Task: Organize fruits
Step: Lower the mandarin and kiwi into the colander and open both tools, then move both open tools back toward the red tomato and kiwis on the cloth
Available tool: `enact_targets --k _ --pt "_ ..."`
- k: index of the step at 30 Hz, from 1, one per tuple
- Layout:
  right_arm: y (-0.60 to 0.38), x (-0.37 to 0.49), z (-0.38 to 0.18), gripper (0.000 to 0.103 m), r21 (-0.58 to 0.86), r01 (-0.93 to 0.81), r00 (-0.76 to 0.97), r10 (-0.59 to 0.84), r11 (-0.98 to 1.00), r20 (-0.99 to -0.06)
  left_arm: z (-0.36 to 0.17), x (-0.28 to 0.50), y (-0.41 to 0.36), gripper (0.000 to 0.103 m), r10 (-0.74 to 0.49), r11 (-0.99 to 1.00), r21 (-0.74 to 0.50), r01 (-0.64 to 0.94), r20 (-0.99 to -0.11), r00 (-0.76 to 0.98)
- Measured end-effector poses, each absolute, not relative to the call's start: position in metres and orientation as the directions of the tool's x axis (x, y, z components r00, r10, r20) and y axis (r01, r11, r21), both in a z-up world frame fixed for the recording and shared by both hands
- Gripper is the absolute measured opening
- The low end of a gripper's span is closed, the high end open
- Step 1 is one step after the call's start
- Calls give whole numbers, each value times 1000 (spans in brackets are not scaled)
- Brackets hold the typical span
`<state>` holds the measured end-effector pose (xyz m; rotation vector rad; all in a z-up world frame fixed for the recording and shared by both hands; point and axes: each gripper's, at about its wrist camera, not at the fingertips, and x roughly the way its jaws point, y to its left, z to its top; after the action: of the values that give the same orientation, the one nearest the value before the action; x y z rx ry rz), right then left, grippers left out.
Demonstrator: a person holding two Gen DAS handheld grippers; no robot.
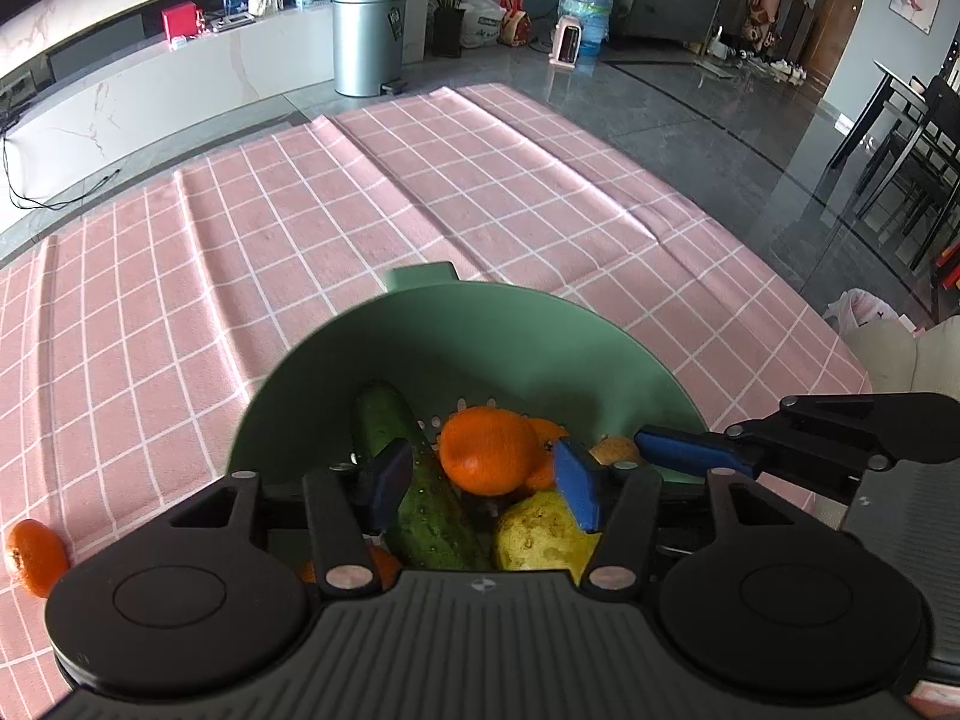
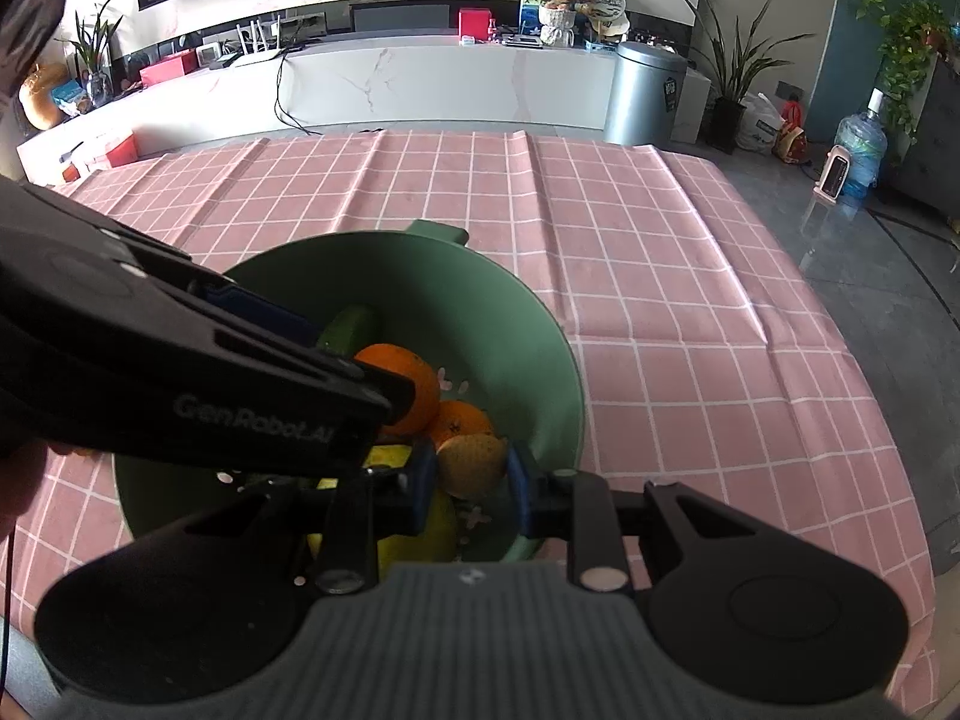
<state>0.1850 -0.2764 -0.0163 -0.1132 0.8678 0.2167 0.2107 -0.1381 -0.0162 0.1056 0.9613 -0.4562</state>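
A green colander bowl (image 1: 480,330) on the pink checked cloth holds a cucumber (image 1: 420,504), oranges (image 1: 489,450) and a yellow pear (image 1: 540,534). My left gripper (image 1: 486,483) hovers over the bowl, open and empty, its pads either side of an orange. My right gripper (image 2: 471,474) is shut on a brownish-yellow round fruit (image 2: 471,465) just above the bowl (image 2: 540,348); it shows in the left wrist view (image 1: 678,450) reaching in from the right. The left gripper's body hides part of the bowl in the right wrist view. One loose orange (image 1: 36,555) lies on the cloth at far left.
The pink checked cloth (image 2: 660,300) covers the table, with folds and a right edge dropping to a dark floor. A grey bin (image 1: 369,39), a water bottle (image 1: 585,15) and a white low cabinet (image 2: 420,84) stand beyond the table.
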Motion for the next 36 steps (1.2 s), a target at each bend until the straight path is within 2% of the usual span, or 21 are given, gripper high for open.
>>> enact_targets --k 8,10,11,12,22,36 --pt "-270 183 -14 23 -35 -222 629 115 975 -769 0 192 -116 65 -287 921 -78 381 -799 529" --pt "-269 181 -12 26 -42 -220 633 109 975 -767 3 186 -109 65 -276 925 -70 373 -799 534" --pt "-269 180 -12 33 -46 -217 636 106 975 -764 5 183 -105 65 -271 926 -66 371 -799 537" --pt "-267 179 -11 35 -49 -215 642 103 976 -760 6 180 -102 65 -266 928 -61 368 -799 539" --pt "-250 160 6 39 -67 -207 683 95 976 -725 23 144 -69 66 -231 936 -8 352 -768 597" --pt "-190 106 22 39 40 -241 742 211 970 -637 23 111 -1 66 -169 969 -5 249 -748 641"
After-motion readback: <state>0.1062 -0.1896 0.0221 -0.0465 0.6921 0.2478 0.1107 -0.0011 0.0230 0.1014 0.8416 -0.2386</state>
